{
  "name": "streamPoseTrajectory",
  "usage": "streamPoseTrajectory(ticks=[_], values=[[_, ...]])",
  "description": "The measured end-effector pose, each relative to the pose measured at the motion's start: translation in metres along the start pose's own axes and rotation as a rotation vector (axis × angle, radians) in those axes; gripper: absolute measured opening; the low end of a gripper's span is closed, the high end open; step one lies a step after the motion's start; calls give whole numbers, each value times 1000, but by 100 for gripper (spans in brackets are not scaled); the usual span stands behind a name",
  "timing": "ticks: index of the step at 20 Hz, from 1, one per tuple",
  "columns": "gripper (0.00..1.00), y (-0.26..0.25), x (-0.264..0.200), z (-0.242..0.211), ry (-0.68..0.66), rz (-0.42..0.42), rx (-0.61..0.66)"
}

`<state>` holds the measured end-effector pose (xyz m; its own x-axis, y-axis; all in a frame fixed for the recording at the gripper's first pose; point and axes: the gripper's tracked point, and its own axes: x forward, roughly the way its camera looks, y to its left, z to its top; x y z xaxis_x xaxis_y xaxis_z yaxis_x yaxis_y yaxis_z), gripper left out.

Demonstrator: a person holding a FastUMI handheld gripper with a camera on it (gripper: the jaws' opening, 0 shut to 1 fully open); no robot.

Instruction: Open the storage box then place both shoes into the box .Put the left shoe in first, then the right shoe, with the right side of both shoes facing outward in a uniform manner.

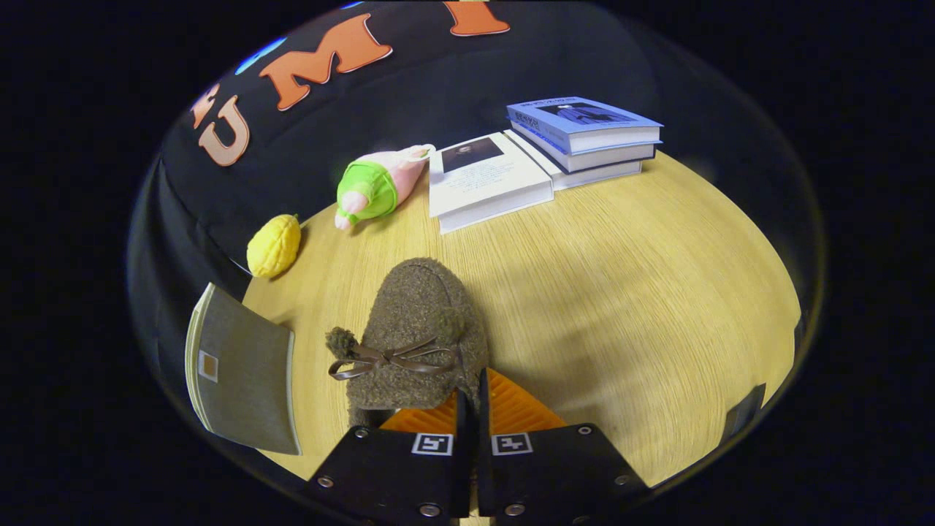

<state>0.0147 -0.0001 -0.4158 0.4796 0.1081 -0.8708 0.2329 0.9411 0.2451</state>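
A brown fuzzy shoe (416,329) with a thin bow and a pompom on top points away from me over the wooden table (621,292). My gripper (473,400) is shut on the shoe's rear rim, the fingers almost touching with the rim pinched between them. To the left of the shoe stands a grey storage box (245,372) with a pale edge, partly cut off from view. Whether the shoe rests on the table or hangs just above it I cannot tell.
Beyond the shoe lie a yellow corn-like toy (274,246) and a pink and green plush toy (376,186) near the back wall. A white book (486,183) and a stack of books (584,135) sit at the far right. Bare table stretches to the right of the fingers.
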Motion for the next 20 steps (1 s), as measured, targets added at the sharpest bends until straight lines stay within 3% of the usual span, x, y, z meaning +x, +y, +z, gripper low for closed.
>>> streamPoseTrajectory(ticks=[2, 7, 20], values=[[5, 13, -11, 6, -19, 3, -10], [5, 74, -40, 9, -18, 113, 4], [5, 237, -91, 19, -71, 256, -129]])
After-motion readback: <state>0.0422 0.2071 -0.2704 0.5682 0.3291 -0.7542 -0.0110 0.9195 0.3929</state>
